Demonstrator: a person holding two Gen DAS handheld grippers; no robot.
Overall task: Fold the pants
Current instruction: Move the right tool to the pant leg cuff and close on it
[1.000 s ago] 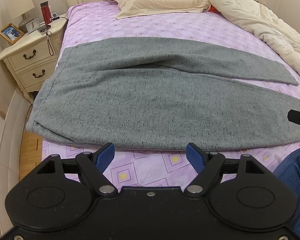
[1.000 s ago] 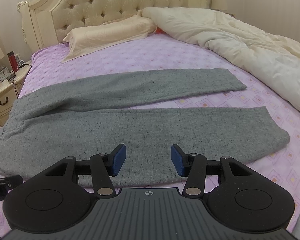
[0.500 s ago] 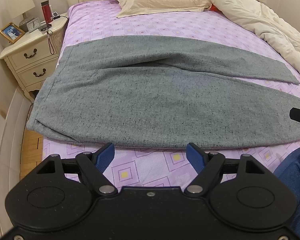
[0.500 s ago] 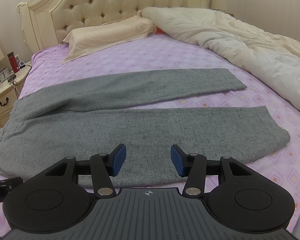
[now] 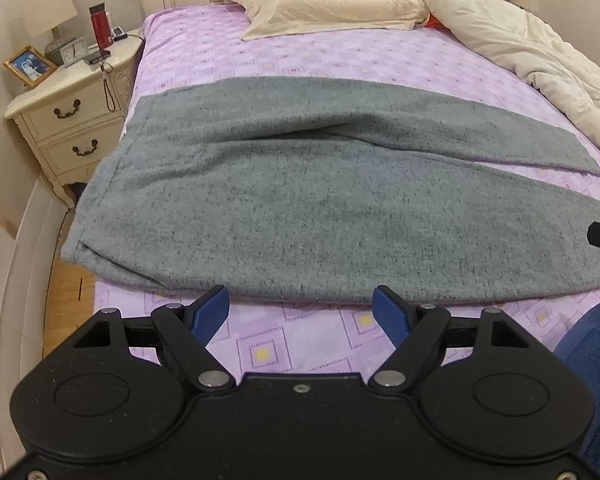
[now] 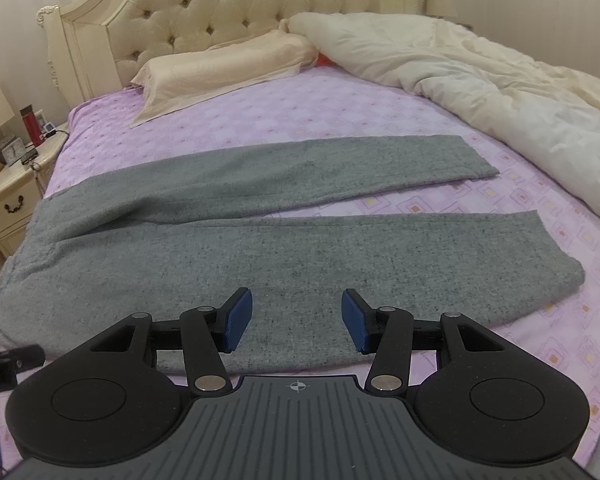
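Pants [image 6: 236, 240] show both leg hems only past the spread right claw [image 6: 297, 320]; left claw [image 5: 301, 312] likewise spread.

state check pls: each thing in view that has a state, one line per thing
pants: spread flat on the bed, unfolded, legs splayed apart
left gripper: open, nothing between the fingers, at the near pants edge
right gripper: open, empty, over the near leg
duvet: bunched up along the far side
pillow: lying at the headboard
nightstand drawers: both shut
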